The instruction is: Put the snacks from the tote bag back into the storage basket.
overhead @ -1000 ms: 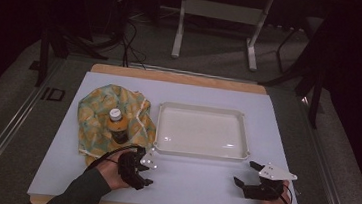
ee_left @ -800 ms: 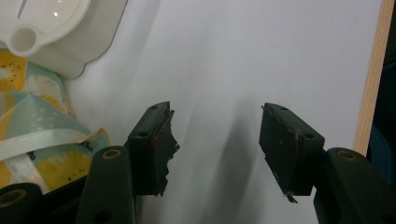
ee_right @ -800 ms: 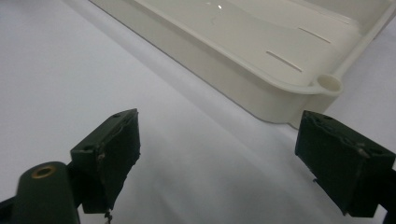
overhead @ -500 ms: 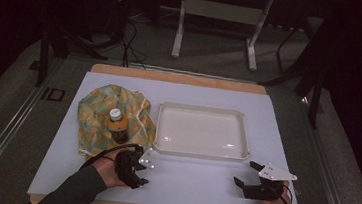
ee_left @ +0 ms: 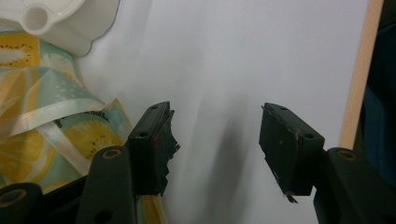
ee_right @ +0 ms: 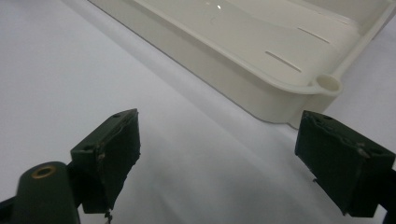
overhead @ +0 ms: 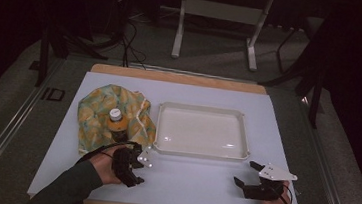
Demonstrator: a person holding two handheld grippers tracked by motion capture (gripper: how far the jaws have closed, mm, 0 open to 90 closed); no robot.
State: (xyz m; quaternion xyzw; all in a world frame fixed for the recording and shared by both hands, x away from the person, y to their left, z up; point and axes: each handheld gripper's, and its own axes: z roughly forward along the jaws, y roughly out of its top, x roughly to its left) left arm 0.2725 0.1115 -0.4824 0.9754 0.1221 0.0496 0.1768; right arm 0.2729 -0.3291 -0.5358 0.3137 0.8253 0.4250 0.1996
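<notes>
Upright, orange bottle (overhead: pixel 116 126), white cap, lemon-print cloth (overhead: pixel 98 114)

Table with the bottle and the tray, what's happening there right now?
A person sits at the table with a gripper in each hand. The left gripper is near the lemon-print cloth, where a bottle stands upright, its jaws open with nothing between them. The right gripper rests near the table's front edge, jaws also open and holding nothing, aimed toward the white tray, which has nothing in it. Neither gripper has taken hold of anything.
</notes>
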